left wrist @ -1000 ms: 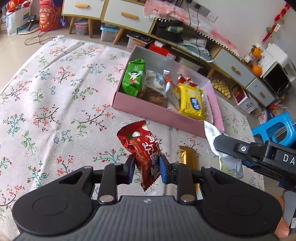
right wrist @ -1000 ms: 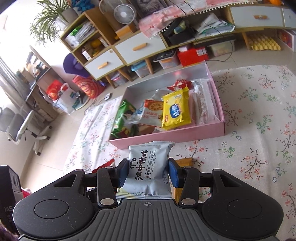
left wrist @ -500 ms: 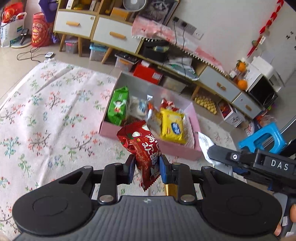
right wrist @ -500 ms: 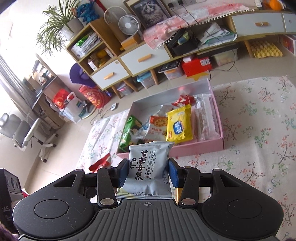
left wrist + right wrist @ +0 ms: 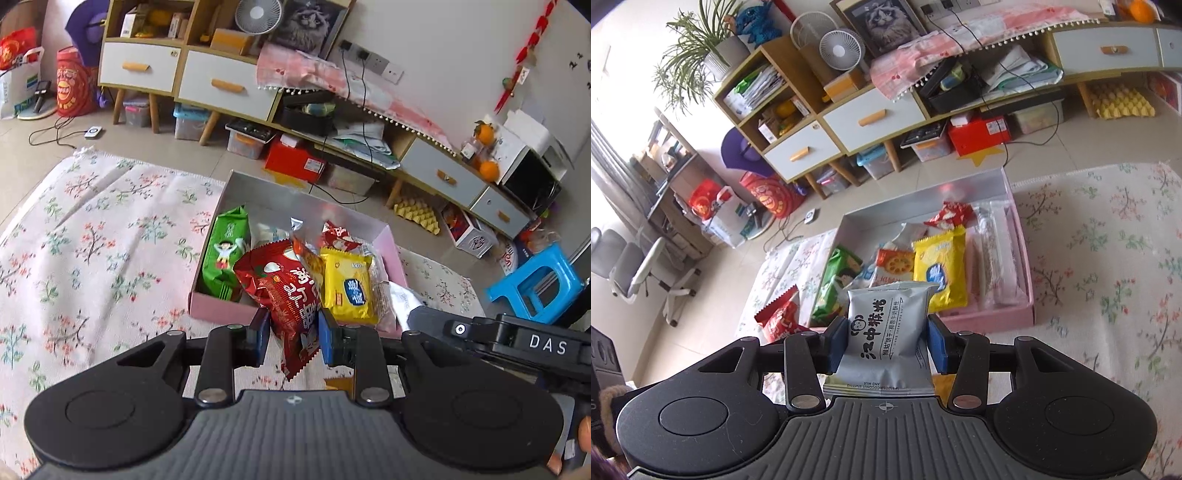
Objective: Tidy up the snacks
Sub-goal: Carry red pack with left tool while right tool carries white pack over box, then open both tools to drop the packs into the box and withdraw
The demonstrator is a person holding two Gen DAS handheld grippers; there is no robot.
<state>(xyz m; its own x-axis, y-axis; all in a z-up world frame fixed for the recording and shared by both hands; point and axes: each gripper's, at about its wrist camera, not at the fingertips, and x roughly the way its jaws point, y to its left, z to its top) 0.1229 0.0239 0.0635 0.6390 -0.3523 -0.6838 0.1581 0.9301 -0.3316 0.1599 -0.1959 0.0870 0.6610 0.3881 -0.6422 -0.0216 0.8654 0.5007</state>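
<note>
Left wrist view, left to right: floral cloth (image 5: 92, 236) covers the surface. On it sits the pink box (image 5: 221, 308) with a silver inside, open at the top. Inside the box, at its left wall, a green packet (image 5: 225, 254) lies lengthwise. Next a white packet (image 5: 271, 233), partly hidden. Then an orange-red packet (image 5: 312, 260), then a yellow packet (image 5: 349, 284), with a small red wrapper (image 5: 338, 234) behind it near the back wall. A clear-wrapped packet (image 5: 380, 291) sits by the right wall.

Left gripper (image 5: 291, 338) is clamped on a red snack bag (image 5: 284, 291), blue pads pressed on both sides of its lower part. The bag is held up off the cloth, in front of the box's near wall, top end overlapping the view of the box's contents. Its bottom corner hangs below the pads.

At far right of this view the right gripper (image 5: 424, 317) comes in from the side, black arm marked DAS, with a bit of grey packet (image 5: 400, 299) showing at its tip, near the box's right front corner.

Right wrist view: the red snack bag (image 5: 781, 317) shows at left, beside the box's left front corner. Pink box (image 5: 997, 317) is ahead, with the same packets in a row: green (image 5: 836, 284), orange-red (image 5: 894, 266), yellow (image 5: 940, 269), clear-wrapped (image 5: 995, 258). Right gripper (image 5: 886, 345) is clenched on the grey packet (image 5: 886, 332), black Chinese print facing the camera, held upright off the cloth, just in front of the box's near wall. A gold wrapper (image 5: 940, 386) lies on the cloth under the right pad, mostly hidden.
</note>
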